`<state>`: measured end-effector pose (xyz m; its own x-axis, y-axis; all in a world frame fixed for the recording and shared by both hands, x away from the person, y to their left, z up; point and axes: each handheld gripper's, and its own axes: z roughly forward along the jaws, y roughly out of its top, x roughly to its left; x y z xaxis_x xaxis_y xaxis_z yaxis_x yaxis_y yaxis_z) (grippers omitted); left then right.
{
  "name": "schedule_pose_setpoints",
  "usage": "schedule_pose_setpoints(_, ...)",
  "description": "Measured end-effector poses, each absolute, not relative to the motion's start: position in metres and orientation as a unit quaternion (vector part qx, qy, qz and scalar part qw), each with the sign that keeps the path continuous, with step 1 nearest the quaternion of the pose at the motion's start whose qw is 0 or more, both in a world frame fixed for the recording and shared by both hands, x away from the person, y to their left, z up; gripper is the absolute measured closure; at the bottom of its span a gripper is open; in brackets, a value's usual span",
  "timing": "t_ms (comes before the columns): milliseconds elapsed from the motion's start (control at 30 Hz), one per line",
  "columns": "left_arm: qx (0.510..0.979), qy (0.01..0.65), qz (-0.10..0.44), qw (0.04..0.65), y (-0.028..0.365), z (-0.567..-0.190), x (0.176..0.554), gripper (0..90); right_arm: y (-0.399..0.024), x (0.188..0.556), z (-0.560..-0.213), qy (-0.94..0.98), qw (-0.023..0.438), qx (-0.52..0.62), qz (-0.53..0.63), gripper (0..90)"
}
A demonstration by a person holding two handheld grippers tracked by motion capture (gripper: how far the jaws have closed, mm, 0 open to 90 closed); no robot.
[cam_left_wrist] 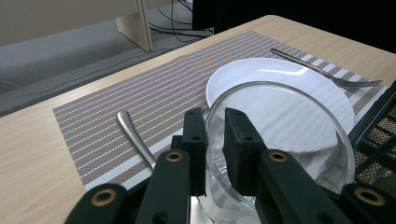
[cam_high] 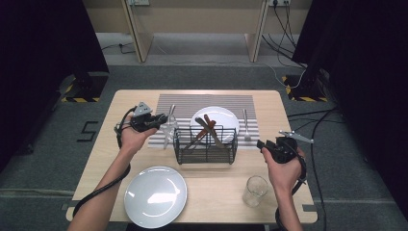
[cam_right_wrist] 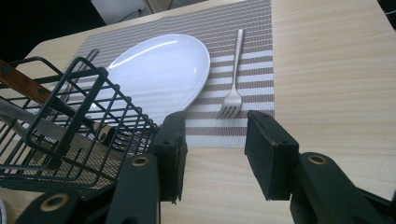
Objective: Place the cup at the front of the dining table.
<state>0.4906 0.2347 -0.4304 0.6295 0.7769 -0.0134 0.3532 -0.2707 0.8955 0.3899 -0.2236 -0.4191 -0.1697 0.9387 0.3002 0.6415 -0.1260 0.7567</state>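
A clear glass [cam_left_wrist: 280,154] is pinched at its rim by the left gripper [cam_left_wrist: 215,140], jaws narrow, one pad inside the wall and one outside. The glass is held just left of the wire basket [cam_high: 206,144], over the near left corner of the striped placemat [cam_high: 185,103]; whether its base touches the mat cannot be told.

Other things, all placed rel. to the basket: wood-handled utensils [cam_high: 208,129] are seen leaning inside it. A white plate [cam_high: 223,118] lies directly behind it, on the mat. A spoon [cam_left_wrist: 135,137] lies on the mat's left part, just beside the held glass. A fork [cam_right_wrist: 232,74] lies on the mat behind and to the right. A 2nd white plate [cam_high: 155,196] sits in front and to the left, on bare wood. A 2nd clear glass [cam_high: 254,190] stands in front and to the right.

The right gripper [cam_right_wrist: 215,149] is held to the right of the basket, jaws wide w/ nothing between them; basket wall is close beside its left jaw.

Surface: light wooden table [cam_high: 120,154]. Room: grey carpet floor, black curtains at both sides, cables on the floor to the right, pale wooden furniture legs at the back.
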Motion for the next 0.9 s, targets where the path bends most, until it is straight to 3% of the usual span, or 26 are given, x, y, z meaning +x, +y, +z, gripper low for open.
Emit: schedule_pose_setpoints(900,0.769,0.37,0.214,0.474,0.226,-0.4329,0.497,78.9,-0.2239,0.3895,-0.4184,0.636,0.175,0.62,0.424,58.2)
